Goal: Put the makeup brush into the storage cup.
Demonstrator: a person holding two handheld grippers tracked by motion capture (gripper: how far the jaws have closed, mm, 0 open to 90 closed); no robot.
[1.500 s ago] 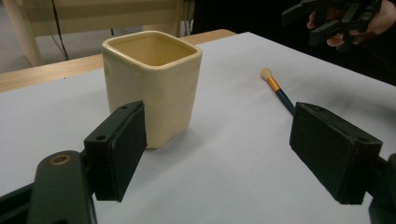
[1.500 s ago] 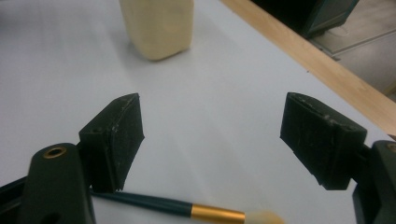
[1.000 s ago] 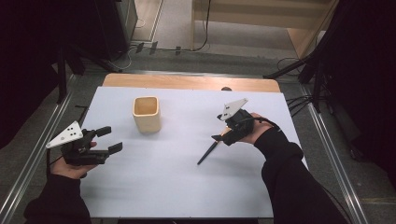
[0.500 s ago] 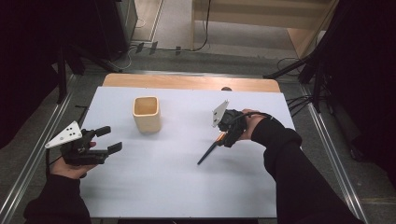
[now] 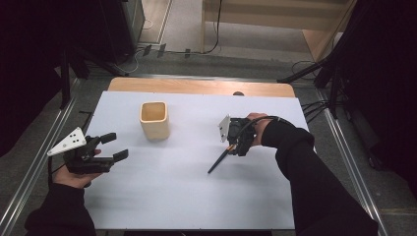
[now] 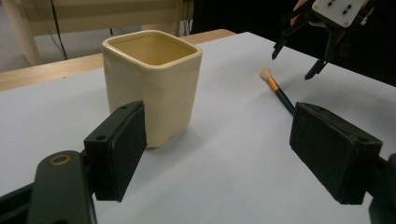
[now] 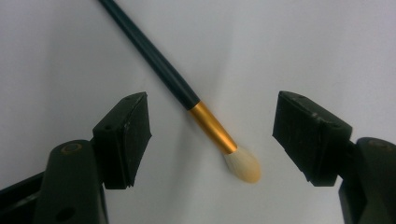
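Over the white bench (image 5: 196,196), the right hand-held gripper (image 7: 212,135) straddles the dark-handled, gold-ferruled brush (image 7: 187,100), jaws wide and just narrowing; next: lower, clamp the ferrule.

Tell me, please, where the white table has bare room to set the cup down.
The near half of the table, between the left gripper and the brush, lies bare, as does the far strip behind the cup. It is crowded where the right gripper hangs over the brush.
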